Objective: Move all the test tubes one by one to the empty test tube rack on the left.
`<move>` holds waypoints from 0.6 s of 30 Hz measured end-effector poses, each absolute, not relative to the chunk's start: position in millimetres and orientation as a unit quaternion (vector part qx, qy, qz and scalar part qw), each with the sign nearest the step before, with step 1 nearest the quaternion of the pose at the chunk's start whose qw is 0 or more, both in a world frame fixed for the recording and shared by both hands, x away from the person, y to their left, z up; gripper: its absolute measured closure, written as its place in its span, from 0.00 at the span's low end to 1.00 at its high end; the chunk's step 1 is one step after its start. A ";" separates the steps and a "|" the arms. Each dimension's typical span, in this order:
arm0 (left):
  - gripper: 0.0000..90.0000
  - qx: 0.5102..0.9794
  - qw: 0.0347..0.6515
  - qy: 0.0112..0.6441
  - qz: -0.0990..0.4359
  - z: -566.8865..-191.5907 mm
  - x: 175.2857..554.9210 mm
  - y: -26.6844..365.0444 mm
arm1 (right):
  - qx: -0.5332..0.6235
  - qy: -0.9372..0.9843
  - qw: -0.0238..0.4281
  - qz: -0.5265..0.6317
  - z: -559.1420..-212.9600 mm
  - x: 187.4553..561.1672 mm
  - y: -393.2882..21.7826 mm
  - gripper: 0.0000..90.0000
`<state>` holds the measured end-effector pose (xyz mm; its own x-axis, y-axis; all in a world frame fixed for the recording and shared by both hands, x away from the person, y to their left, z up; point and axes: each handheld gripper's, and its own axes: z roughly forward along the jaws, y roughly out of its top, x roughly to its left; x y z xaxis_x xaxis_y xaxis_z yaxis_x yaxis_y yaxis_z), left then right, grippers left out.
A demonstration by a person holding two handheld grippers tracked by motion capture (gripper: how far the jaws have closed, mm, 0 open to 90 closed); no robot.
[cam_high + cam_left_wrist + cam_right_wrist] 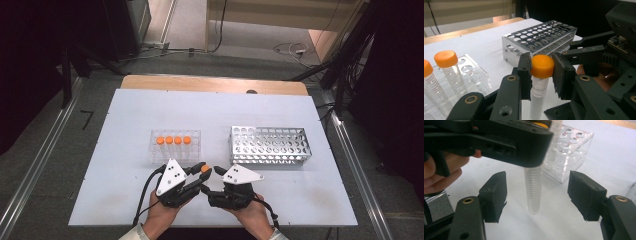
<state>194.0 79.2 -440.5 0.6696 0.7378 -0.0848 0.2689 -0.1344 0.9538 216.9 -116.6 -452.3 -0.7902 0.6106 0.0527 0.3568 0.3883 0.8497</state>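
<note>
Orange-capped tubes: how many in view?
5. Four stand in a row in the clear rack, caps at. The fifth tube is clamped by its cap in the left claw.

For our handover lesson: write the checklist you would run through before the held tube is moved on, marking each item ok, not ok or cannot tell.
1. Left gripper clamped on the tube at its orange cap: ok.
2. Right gripper released, jaws wide either side of the tube, pads not touching: ok.
3. Tube hangs upright, tip off the table: ok.
4. Metal rack has free holes: ok.
5. Cap screwed tight: cannot tell.
6. Clear rack with its four tubes stands apart from both grippers: ok.
</note>
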 end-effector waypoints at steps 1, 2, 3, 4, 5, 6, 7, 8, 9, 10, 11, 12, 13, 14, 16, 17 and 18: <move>0.77 0.724 0.558 0.348 0.210 -440.3 194.0 79.8 | 0.297 0.821 0.134 0.468 -452.2 217.4 -117.8 0.31; 0.77 0.723 0.559 0.348 0.210 -440.1 194.0 80.3 | 0.300 0.820 0.134 0.468 -452.3 217.8 -118.7 0.30; 0.77 0.723 0.559 0.348 0.210 -439.9 194.0 80.9 | 0.301 0.821 0.133 0.467 -452.1 218.2 -119.9 0.30; 0.77 0.722 0.559 0.349 0.211 -439.6 193.9 81.5 | 0.303 0.820 0.134 0.467 -451.9 218.3 -120.8 0.30; 0.77 0.722 0.558 0.350 0.211 -439.3 193.9 82.3 | 0.304 0.819 0.134 0.468 -451.8 218.8 -121.8 0.30; 0.77 0.721 0.559 0.351 0.211 -439.1 194.0 82.9 | 0.305 0.819 0.134 0.467 -451.7 219.1 -122.8 0.30; 0.77 0.719 0.560 0.353 0.211 -438.9 194.1 83.5 | 0.306 0.819 0.134 0.467 -451.5 219.3 -123.5 0.30; 0.77 0.719 0.559 0.353 0.212 -438.7 194.1 84.3 | 0.306 0.818 0.135 0.468 -451.4 219.4 -124.3 0.30; 0.77 0.718 0.560 0.354 0.213 -438.7 194.2 85.1 | 0.308 0.817 0.135 0.468 -451.2 219.4 -125.2 0.29; 0.77 0.718 0.560 0.354 0.213 -438.5 194.3 86.0 | 0.308 0.817 0.135 0.468 -451.2 219.9 -126.3 0.29; 0.77 0.718 0.559 0.356 0.213 -438.2 194.2 86.9 | 0.310 0.817 0.136 0.467 -451.0 220.2 -127.5 0.29; 0.77 0.715 0.561 0.357 0.213 -437.8 194.1 87.7 | 0.312 0.816 0.135 0.468 -451.0 220.5 -128.5 0.28; 0.77 0.715 0.561 0.358 0.215 -437.4 194.1 89.0 | 0.312 0.816 0.137 0.467 -451.0 220.9 -130.2 0.28; 0.77 0.713 0.562 0.359 0.215 -437.1 194.1 90.1 | 0.313 0.815 0.137 0.467 -450.9 221.1 -131.6 0.28; 0.77 0.712 0.562 0.362 0.215 -436.2 194.2 92.8 | 0.317 0.814 0.138 0.467 -450.7 221.3 -134.9 0.28; 0.77 0.710 0.563 0.364 0.216 -435.9 194.4 94.0 | 0.319 0.813 0.138 0.467 -450.7 221.6 -136.6 0.28; 0.77 0.709 0.563 0.365 0.217 -435.6 194.6 95.2 | 0.321 0.813 0.139 0.465 -450.9 221.9 -138.2 0.28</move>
<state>194.6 95.2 -435.6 0.6398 0.7615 -0.1033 0.2737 -0.1002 0.9566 221.9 -138.2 -450.9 -0.7556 0.6510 0.0721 0.3919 0.3612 0.8461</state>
